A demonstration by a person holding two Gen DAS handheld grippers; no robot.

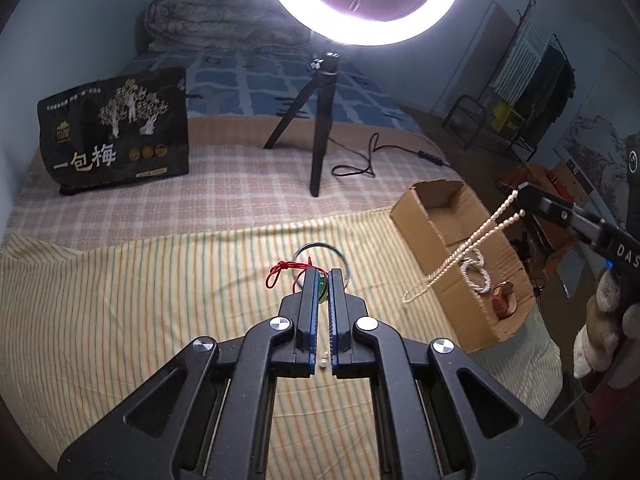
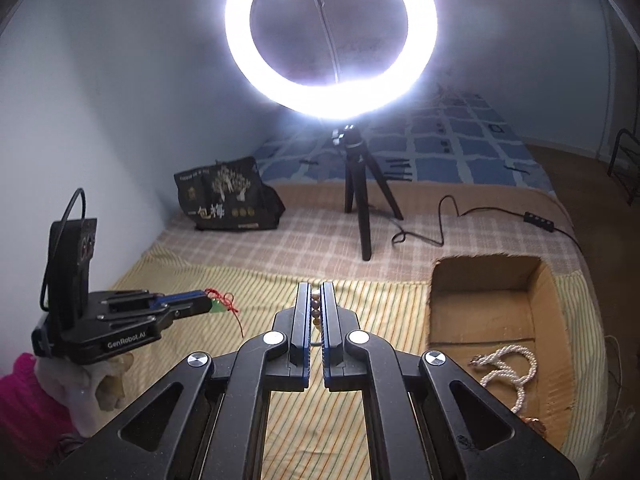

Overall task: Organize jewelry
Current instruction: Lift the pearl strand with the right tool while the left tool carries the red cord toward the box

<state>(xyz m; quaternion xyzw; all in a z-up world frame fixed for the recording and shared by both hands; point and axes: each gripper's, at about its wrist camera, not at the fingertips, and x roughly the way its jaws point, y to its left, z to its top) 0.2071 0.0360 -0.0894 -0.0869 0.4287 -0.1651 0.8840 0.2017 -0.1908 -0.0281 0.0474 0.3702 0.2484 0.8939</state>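
Left wrist view shows your left gripper (image 1: 322,280) clamped on a green pendant (image 1: 321,285) with a red cord (image 1: 285,270) looping out to the left of the fingertips, raised over the striped yellow cloth (image 1: 120,300). A thin metal bangle (image 1: 320,249) lies on the cloth beyond the tips. To the right, your right gripper (image 1: 520,192) pinches a pearl necklace (image 1: 464,246) that hangs in a long loop over the open cardboard box (image 1: 424,216). Inside the box lie a white bead strand (image 1: 478,276) and a small red piece (image 1: 503,295).

Right wrist view confirms your right gripper (image 2: 316,292) is closed on beads (image 2: 315,308) between its pads, and the white bead strand (image 2: 508,372) rests coiled on the box (image 2: 480,312) floor. A ring light (image 2: 330,40) on a tripod (image 2: 362,200) stands behind, near a black snack bag (image 2: 224,200).
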